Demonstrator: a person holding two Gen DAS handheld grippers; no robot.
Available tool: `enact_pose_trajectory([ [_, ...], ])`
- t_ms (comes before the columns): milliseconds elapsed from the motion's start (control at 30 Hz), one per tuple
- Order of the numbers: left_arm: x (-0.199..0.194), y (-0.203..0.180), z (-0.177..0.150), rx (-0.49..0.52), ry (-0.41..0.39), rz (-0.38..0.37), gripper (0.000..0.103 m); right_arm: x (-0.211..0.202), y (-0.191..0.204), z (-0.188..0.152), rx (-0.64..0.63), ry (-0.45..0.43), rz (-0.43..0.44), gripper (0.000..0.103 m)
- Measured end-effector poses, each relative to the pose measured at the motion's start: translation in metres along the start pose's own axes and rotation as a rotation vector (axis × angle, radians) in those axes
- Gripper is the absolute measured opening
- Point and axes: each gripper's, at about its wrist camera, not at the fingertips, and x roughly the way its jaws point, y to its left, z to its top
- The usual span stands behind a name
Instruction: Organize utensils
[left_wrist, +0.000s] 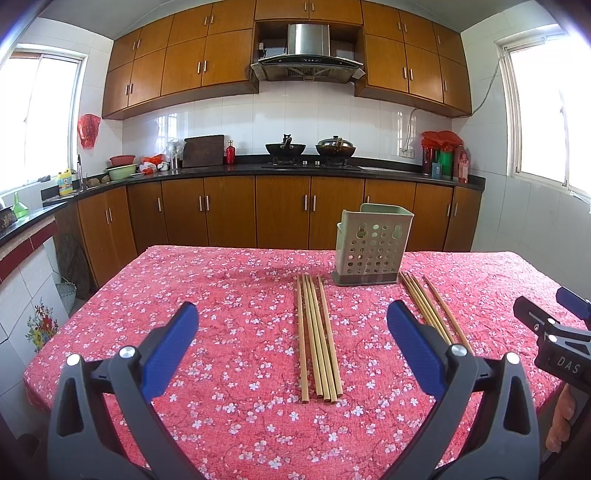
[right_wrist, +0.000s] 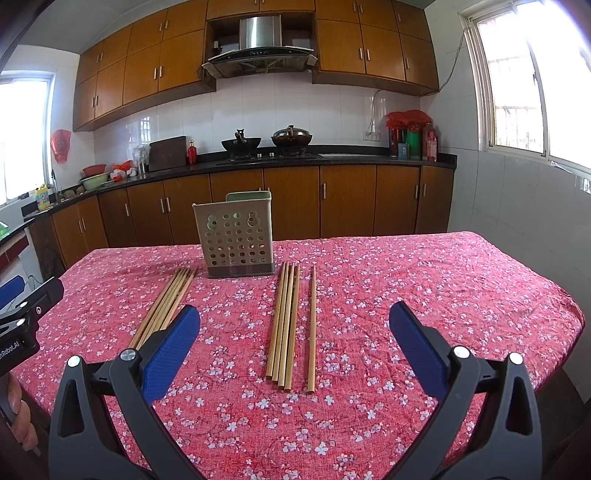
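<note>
Two chopstick bundles (left_wrist: 319, 338) (right_wrist: 284, 326) ahead between wide-spread tool (left_wrist: 293, 345) fingers.

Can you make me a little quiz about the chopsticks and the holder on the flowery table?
1. True or false: the green holder already has chopsticks standing in it.
2. The chopsticks lie in two bunches, the left bunch and the right bunch. What lies apart, just to the right of the right bunch?
A. a spoon
B. a lone chopstick
C. a fork
3. Fill the gap: the left gripper and the right gripper are both ____ and hold nothing.

Key: 1 false, none stick out of the top. 2 B. 3 open.
</note>
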Motion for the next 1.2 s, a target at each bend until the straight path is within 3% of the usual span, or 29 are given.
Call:
enact_pose_trajectory([
  [600,0.011,0.001,-0.006,-0.009,0.03,-0.008,0.099,0.015,-0.006,-0.006,0.012,0.032,0.0,0.101],
  [800,0.046,0.018,-0.008,-0.039,0.167,0.02,0.099,0.052,-0.027,-0.008,0.09,0.175,-0.009,0.101],
  [867,0.061,0.026,-0.008,-0.05,0.217,0.036,0.099,0.067,-0.036,-0.011,0.119,0.228,-0.029,0.095],
  [933,0.077,0.034,-0.01,-0.052,0.264,0.055,0.099,0.087,-0.048,-0.015,0.143,0.307,-0.04,0.072],
  [1033,0.097,0.042,-0.012,-0.047,0.317,0.056,0.087,0.116,-0.059,-0.02,0.183,0.407,-0.008,0.05],
  [1100,0.11,0.045,-0.014,-0.039,0.349,0.044,0.075,0.129,-0.059,-0.022,0.191,0.446,0.01,0.042],
  [1200,0.125,0.043,-0.017,-0.033,0.391,0.015,0.066,0.144,-0.054,-0.025,0.171,0.486,0.026,0.035],
])
